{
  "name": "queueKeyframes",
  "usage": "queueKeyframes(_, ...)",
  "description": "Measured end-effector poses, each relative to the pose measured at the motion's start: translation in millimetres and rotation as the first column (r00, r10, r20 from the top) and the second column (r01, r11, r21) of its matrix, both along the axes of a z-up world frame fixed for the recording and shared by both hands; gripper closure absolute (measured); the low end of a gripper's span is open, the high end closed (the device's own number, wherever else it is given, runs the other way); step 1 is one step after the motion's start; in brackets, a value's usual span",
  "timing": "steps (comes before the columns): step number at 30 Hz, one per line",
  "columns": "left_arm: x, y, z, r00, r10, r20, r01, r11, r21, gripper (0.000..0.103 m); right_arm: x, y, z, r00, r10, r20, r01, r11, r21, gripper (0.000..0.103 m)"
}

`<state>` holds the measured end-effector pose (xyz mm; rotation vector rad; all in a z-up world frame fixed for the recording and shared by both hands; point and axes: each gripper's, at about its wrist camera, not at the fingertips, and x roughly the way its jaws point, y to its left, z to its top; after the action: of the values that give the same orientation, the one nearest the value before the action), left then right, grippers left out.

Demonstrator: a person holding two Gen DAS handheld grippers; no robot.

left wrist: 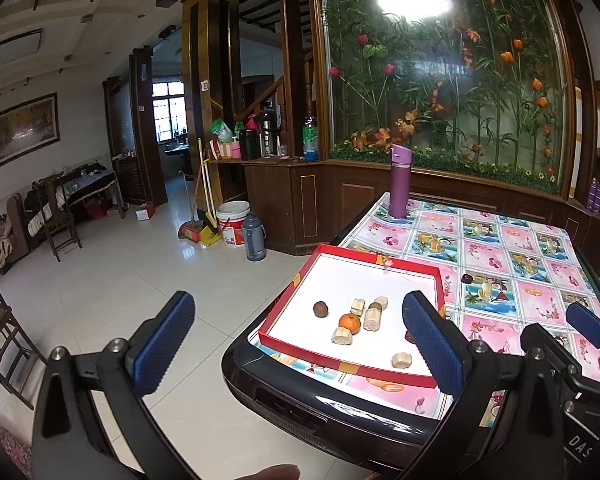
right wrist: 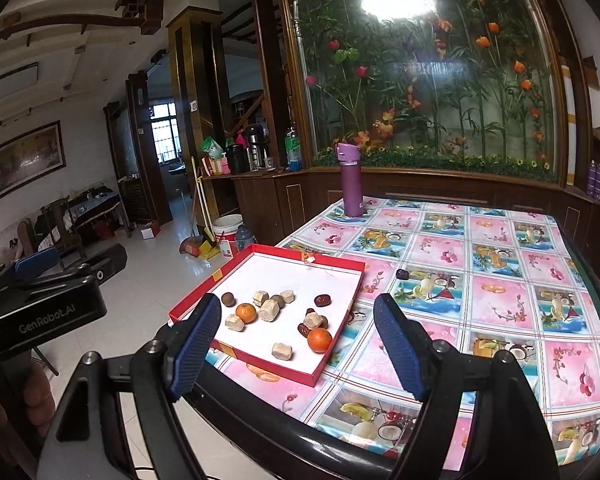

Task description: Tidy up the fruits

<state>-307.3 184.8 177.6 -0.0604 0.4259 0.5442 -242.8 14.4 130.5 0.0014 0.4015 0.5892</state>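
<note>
both grippers hang at the near edge of the table (right wrist: 500, 240), which wears a pink-and-blue fruit-print cloth. the left gripper (left wrist: 300, 340) has its blue-padded fingers spread wide with nothing between them; most of it is over the floor, off the table's left corner. the right gripper (right wrist: 296, 344) is also spread wide and pinches nothing, its fingers framing the near right corner of the red shallow box (right wrist: 204, 292). that box sits near the table's left front corner, its white floor holding the fruit: one mandarin (right wrist: 246, 313) left of centre, a second mandarin (right wrist: 319, 339) near the front right corner, a round brown fruit (right wrist: 228, 299) at the left, red dates (right wrist: 322, 300) on the right side, and pale ridged blocks (right wrist: 269, 310) scattered among them. one dark date (right wrist: 402, 274) lies alone on the cloth, to the right of the box and apart from it. a purple flask (right wrist: 352, 180) stands upright at the table's far edge.
</note>
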Motion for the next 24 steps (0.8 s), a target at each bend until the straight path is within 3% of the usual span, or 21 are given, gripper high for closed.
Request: queueKeyframes(24,-0.2,-0.6,2.3,1.000,0.001,-0.012,-0.001,1.000,0.001,0.000,7.7,3.7,-0.4,1.000,-0.016,-0.010,0.016,1.000,-0.011,0.025)
